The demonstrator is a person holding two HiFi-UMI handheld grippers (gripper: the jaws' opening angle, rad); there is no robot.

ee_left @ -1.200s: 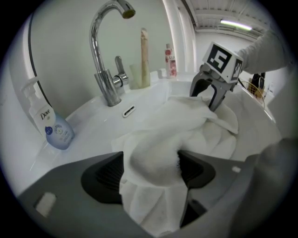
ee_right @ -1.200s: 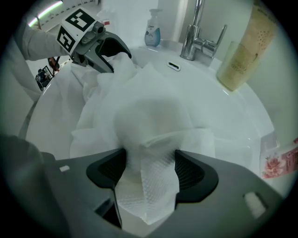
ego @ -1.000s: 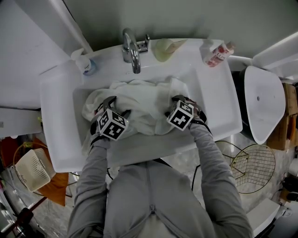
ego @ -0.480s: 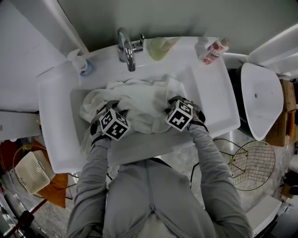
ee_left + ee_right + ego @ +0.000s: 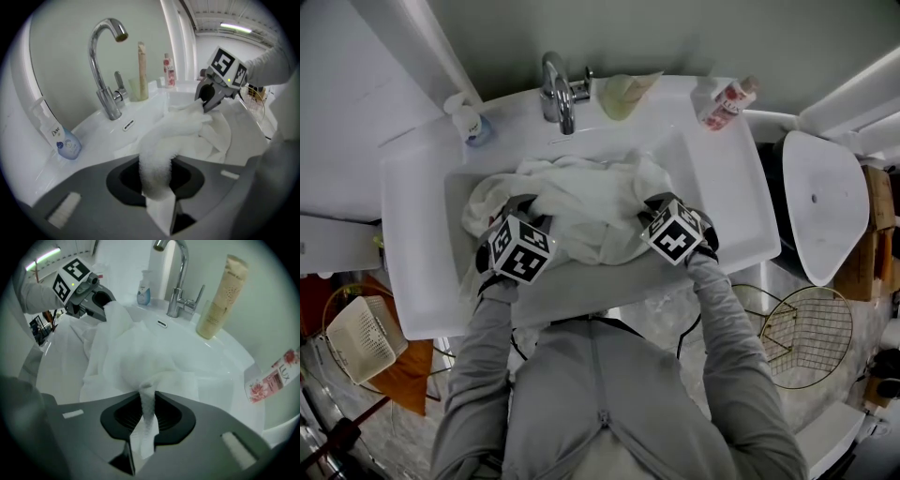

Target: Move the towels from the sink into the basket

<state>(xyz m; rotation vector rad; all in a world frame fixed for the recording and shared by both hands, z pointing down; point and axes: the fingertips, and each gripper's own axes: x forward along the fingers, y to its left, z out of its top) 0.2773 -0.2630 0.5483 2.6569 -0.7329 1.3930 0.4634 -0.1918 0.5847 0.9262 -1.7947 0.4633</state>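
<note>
Since a second ago, the left hand-held gripper [image 5: 518, 206] and the right hand-held gripper [image 5: 656, 206] have both been closing. Now each one pinches a fold of the white towels [image 5: 581, 197]. The cloth looks bunched up and a bit higher in the sink [image 5: 417, 244] than it was.

The left one is squeezed almost all the way together, with a thick fluffy roll of towel between its jaws. The right one is squeezed tight too, on a thin fold of the same pile. Most of the pile lies in the sink bowl, under the tap [image 5: 558, 94].

I think the step now is lifting the pile out. To do it well, keep both grips tight and raise both hands together, so the cloth does not slip out. Go high enough that the hanging ends clear the sink edge and miss the tap and the soap bottle [image 5: 469, 122]. The thin fold on the right could slide free, so go slowly.

A wire basket [image 5: 806, 337] sits low on the person's right and a white basket [image 5: 358, 339] on the left. I cannot tell which one is meant.
</note>
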